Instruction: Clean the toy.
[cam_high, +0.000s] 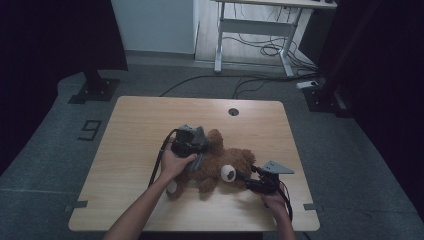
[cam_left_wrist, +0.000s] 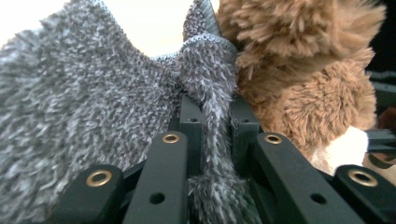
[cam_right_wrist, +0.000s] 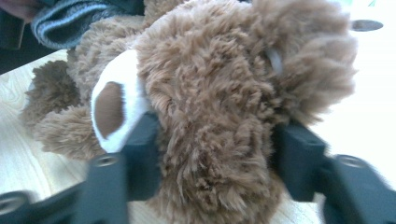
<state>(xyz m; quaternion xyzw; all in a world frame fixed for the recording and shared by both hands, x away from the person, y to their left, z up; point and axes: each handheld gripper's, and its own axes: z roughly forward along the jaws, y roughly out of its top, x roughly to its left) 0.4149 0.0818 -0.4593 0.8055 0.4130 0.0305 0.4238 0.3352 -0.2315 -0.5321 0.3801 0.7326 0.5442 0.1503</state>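
Teddy bear lies on its side mid-counter, head toward the person's right. Grey knit garment sits over the bear's body, partly on. Could be going on or coming off, can't tell which.

Left hand-held gripper is clenched on a fold of the grey knit; the fabric runs between its jaws, right against the brown fur.

Right hand-held gripper has its jaws on either side of the bear's head, fur bulging between them: grasping it, holding the bear steady on the counter.

Status guess: midway. Garment still bunched on the torso, neither fully seated nor clear. Left: work the knit along the body while the right pins the head.
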